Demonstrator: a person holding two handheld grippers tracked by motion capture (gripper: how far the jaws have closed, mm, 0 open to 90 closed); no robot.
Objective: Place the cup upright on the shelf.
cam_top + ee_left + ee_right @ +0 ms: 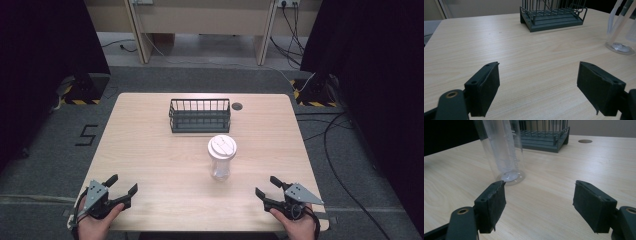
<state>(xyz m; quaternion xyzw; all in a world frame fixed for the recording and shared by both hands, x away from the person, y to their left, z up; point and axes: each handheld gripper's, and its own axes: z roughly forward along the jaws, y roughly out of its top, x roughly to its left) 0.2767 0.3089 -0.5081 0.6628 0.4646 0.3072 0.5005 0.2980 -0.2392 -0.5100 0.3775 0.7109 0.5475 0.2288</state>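
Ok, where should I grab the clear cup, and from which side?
Grip the cup around its straight clear wall, below the white lid, coming in level from the near right with the right hand-held gripper. It stands upright, that side is unobstructed, and the open jaws look wide enough.

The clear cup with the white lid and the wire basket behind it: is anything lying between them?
Nothing. In the high view only bare tabletop separates the clear cup from the wire basket.
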